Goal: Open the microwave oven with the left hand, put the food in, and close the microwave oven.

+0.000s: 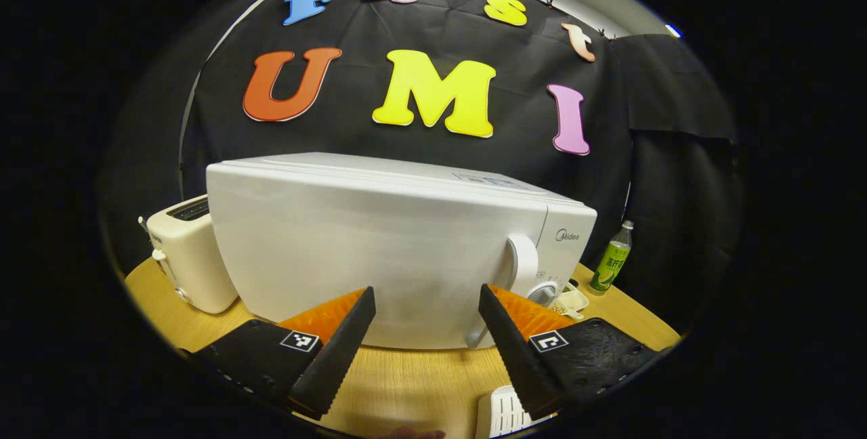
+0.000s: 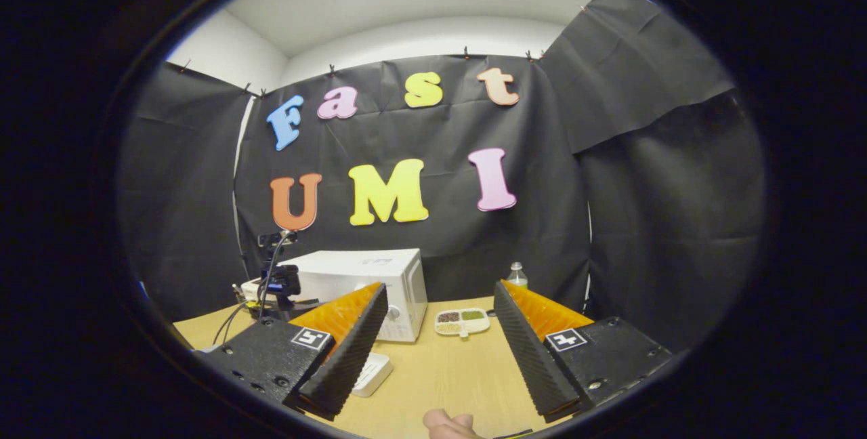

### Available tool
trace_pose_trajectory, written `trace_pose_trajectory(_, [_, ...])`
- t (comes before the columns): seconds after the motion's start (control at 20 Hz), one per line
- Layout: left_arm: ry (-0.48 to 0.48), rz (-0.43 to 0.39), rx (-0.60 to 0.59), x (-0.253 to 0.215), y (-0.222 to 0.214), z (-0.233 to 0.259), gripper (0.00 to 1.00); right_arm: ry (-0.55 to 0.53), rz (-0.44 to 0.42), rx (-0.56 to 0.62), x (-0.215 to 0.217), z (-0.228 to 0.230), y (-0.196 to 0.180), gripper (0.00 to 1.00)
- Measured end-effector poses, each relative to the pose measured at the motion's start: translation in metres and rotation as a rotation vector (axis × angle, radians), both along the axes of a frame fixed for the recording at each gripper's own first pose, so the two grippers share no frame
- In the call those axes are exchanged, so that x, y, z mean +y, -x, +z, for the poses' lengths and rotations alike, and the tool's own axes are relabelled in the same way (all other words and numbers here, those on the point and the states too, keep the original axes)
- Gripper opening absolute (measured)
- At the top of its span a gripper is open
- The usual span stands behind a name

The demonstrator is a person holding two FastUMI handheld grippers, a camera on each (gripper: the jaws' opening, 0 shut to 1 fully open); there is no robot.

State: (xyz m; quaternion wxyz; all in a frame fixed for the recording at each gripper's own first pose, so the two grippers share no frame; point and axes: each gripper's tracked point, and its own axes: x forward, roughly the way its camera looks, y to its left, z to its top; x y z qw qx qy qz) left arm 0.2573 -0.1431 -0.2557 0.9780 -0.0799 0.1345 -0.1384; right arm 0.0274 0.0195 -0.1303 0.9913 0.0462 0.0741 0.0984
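The white microwave [image 1: 379,249] stands close in front in the left gripper view, its door closed and its upright handle [image 1: 523,264] at the door's right edge. My left gripper [image 1: 427,293] is open and faces the door, left of the handle, touching nothing. The food, a small white tray [image 2: 462,322] with several compartments of grains, lies on the table to the right of the microwave [image 2: 369,280]. My right gripper [image 2: 440,290] is open, well back from the tray, with nothing between its fingers. The tray [image 1: 570,300] also peeks out beside the microwave's right corner.
A cream toaster [image 1: 186,256] stands left of the microwave. A green-labelled bottle [image 1: 613,259] stands behind the tray. A flat white slotted object [image 2: 371,372] lies on the wooden table [image 2: 447,371]. A black rig with cables [image 2: 278,283] is by the microwave's left. A person's fingertip [image 2: 447,422] shows at the bottom.
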Motion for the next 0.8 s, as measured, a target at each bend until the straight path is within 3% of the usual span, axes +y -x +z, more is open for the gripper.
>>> trace_pose_trajectory(0.05, [0.003,0.004,-0.003,0.003,0.010,0.006,0.96,-0.007,0.002,0.004,0.001,0.002,0.003,1.00])
trace_pose_trajectory(0.15, [-0.018,0.025,-0.020,0.013,0.035,0.023,0.96,-0.009,-0.017,0.000,-0.003,0.007,0.009,0.96])
trace_pose_trajectory(0.3, [-0.081,0.037,-0.110,0.025,0.079,0.062,0.95,-0.005,-0.052,-0.006,-0.008,0.014,0.021,1.00])
trace_pose_trajectory(0.4, [-0.137,0.066,-0.164,0.036,0.106,0.088,0.95,-0.025,-0.046,-0.019,-0.004,0.026,0.033,0.91])
trace_pose_trajectory(0.45, [-0.160,0.093,-0.175,0.042,0.122,0.100,0.95,-0.030,-0.041,-0.025,-0.003,0.031,0.038,0.97])
trace_pose_trajectory(0.5, [-0.179,0.118,-0.187,0.048,0.136,0.112,0.95,-0.034,-0.038,-0.034,-0.003,0.036,0.044,0.97])
trace_pose_trajectory(0.8, [-0.161,0.230,-0.235,0.076,0.227,0.194,0.96,-0.041,-0.034,-0.094,-0.002,0.075,0.080,0.97])
